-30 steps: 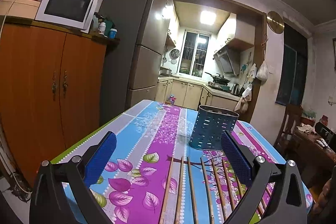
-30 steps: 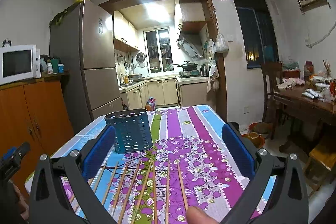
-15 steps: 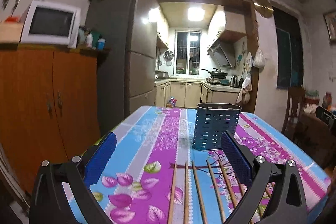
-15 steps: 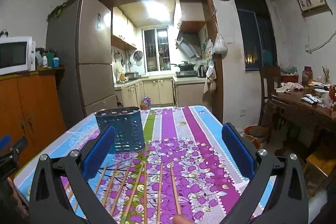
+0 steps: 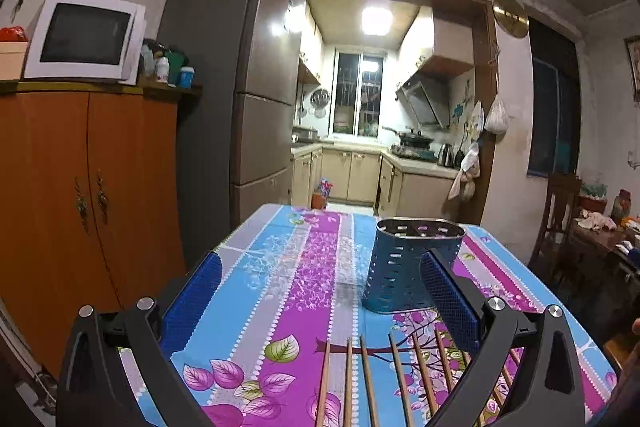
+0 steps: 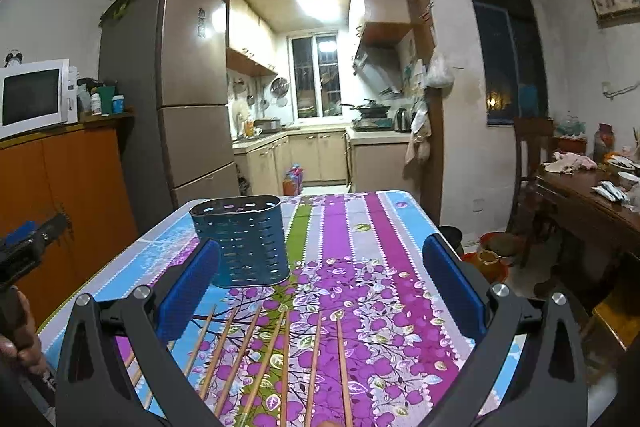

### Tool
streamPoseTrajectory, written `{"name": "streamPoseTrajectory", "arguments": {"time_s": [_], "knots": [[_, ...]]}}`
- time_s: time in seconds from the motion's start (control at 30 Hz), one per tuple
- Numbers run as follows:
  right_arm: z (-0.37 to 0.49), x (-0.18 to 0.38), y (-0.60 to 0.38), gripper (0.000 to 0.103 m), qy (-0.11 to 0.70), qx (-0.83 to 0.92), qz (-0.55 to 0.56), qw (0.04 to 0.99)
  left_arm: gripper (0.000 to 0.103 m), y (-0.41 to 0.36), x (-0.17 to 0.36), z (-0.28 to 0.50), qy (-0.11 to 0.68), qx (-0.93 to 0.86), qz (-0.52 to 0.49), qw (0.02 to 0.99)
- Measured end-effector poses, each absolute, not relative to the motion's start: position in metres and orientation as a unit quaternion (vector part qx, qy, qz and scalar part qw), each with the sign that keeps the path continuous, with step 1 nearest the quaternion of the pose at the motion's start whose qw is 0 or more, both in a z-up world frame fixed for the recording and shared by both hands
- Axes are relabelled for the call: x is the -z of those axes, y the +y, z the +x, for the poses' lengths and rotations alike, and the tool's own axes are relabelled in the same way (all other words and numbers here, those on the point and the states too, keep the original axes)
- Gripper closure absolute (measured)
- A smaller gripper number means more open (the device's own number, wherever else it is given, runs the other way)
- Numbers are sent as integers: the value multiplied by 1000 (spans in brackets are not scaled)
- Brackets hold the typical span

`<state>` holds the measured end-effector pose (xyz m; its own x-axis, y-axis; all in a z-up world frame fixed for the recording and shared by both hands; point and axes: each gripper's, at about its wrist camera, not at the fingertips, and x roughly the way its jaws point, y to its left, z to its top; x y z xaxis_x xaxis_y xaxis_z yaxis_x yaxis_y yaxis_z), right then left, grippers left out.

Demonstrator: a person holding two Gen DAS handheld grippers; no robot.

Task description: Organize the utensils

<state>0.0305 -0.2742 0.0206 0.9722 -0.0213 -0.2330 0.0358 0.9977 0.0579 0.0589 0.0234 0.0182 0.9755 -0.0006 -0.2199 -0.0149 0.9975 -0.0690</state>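
- Both tools held above the near edge of the desk (image 6: 404, 227) with the floral purple-and-blue cloth, level and pointing toward its far edge.
- Left tool (image 5: 320, 303) spread wide, gripping nothing; right tool (image 6: 320, 291) likewise wide and empty.
- Row of thin wooden chopsticks (image 6: 280, 359) laid flat along the near edge, long axes running away toward the far edge, just below and between the pads of each tool (image 5: 368, 379).
- Perforated blue oval metal utensil holder (image 5: 412, 263) upright mid-desk, beyond the chopstick tips, apparently empty.
- Neither tool clearly nearer; rightmost sticks under the right tool.
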Motion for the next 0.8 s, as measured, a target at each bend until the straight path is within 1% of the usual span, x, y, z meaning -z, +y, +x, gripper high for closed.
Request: {"name": "streamPoseTrajectory", "arguments": {"time_s": [0.13,0.23,0.4,0.5,0.63,0.8], "knots": [[33,-29,-262,5,118,22,-21,993,4,19,-17,71,137,-7,-17,990],[32,-32,-252,5,123,14,-40,991,4,14,-15,75,144,-12,-3,989],[28,-38,-238,5,132,2,-53,990,4,9,-18,71,135,-31,16,990],[19,-39,-235,5,119,20,-47,992,4,7,-17,67,131,-42,16,990],[15,-35,-237,5,127,18,-37,991,4,9,-14,65,140,-45,8,989],[12,-33,-237,5,127,20,-38,991,4,3,-10,62,135,-70,36,988]]}}
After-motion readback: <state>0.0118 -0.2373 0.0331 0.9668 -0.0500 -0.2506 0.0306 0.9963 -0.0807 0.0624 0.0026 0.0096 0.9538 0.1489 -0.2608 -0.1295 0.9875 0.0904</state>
